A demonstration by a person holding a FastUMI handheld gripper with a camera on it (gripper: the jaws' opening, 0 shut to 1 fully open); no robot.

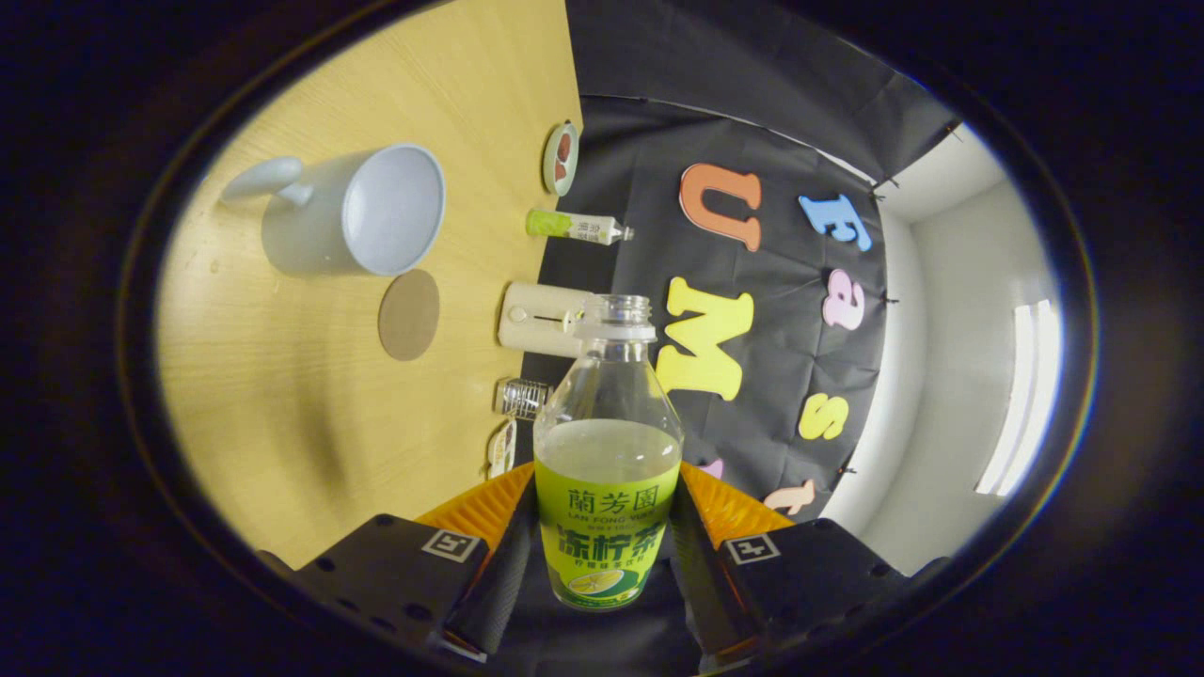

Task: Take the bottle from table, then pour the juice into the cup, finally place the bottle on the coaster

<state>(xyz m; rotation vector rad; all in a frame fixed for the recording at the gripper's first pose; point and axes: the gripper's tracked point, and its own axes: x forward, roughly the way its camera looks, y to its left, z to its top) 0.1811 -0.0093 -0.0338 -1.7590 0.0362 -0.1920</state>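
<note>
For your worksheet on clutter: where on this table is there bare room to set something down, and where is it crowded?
Bare wood lies between the gripper, shut on the bottle, and the coaster beside the cup. Crowded: the table's edge by the wall, lined with a small dish, tube, white box and clear glass.

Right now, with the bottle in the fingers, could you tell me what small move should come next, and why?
Probably carry the uncapped clear bottle with the green label, gripped between the fingers, towards the white mug. The bottle holds juice, its mouth is not over the mug, and the round brown coaster beside the mug is bare.
</note>
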